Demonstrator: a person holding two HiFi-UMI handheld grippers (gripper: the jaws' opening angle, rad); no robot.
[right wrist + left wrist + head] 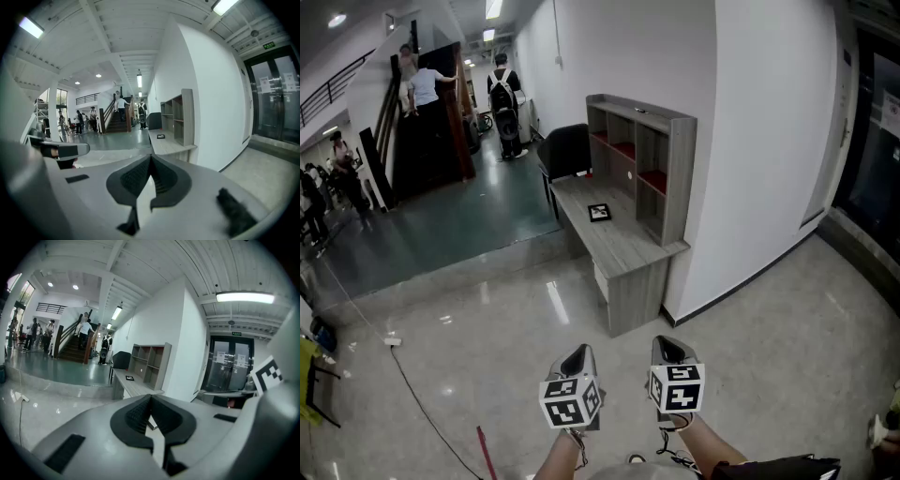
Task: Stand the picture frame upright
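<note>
A small dark picture frame [599,213] lies flat on the grey wooden desk [609,246], in front of its shelf unit. It shows as a tiny dark square, the frame [129,378], in the left gripper view and again, the frame [161,136], in the right gripper view. My left gripper [578,360] and right gripper [669,351] hang side by side low in the head view, well short of the desk. Both have their jaws pressed together with nothing between them.
A shelf unit [642,163] with red-lined cubbies stands on the desk against the white wall. A black chair [565,150] sits at the desk's far end. A cable [412,386] trails over the glossy floor at left. People stand by the stairs [422,112] far off.
</note>
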